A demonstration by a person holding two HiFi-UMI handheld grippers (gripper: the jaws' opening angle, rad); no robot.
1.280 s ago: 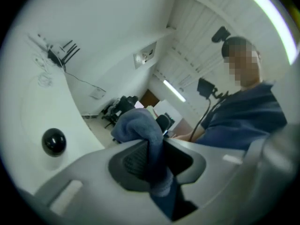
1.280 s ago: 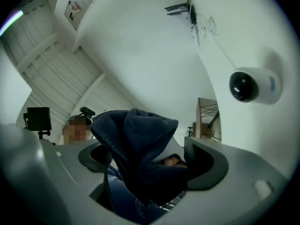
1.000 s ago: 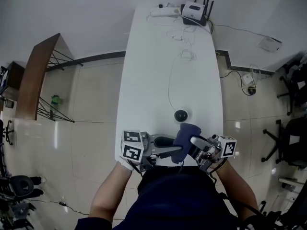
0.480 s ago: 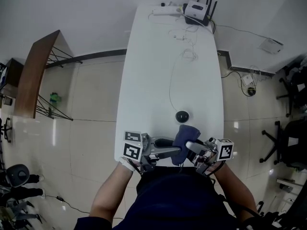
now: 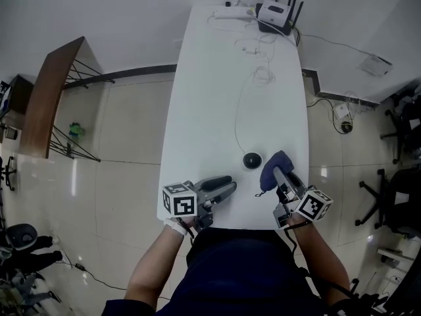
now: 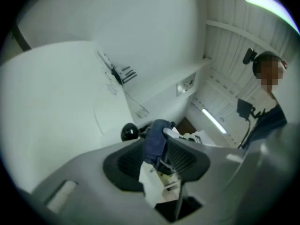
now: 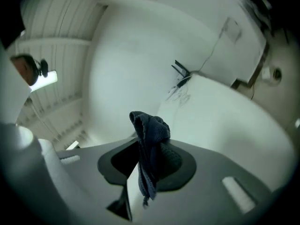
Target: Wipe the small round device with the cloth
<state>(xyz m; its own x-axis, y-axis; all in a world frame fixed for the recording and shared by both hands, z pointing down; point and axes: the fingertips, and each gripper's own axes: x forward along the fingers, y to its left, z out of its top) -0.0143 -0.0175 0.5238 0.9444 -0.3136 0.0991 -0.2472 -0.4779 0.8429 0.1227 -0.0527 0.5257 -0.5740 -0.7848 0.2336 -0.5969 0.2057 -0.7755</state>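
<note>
The small round black device (image 5: 251, 160) sits on the white table (image 5: 210, 97), at the end of a thin cable. In the head view my right gripper (image 5: 279, 174) holds the dark blue cloth (image 5: 272, 166) just right of the device, a little apart from it. In the right gripper view its jaws are closing and the pads pinch the bunched cloth (image 7: 150, 146). My left gripper (image 5: 222, 188) lies near the table's front edge, jaws opening, with nothing between them. Its own view shows the device (image 6: 130, 132) and the cloth (image 6: 156, 139) beyond its jaws.
A white router (image 5: 276, 15) with antennas and a power strip (image 5: 229, 13) stand at the table's far end. The thin cable (image 5: 237, 110) runs down the middle to the device. A wooden shelf (image 5: 56, 91) stands on the floor at left.
The cloth has passed from the left gripper to the right one. The left jaws let go and drew back left; the right gripper carried the cloth right and forward, beside the device.
</note>
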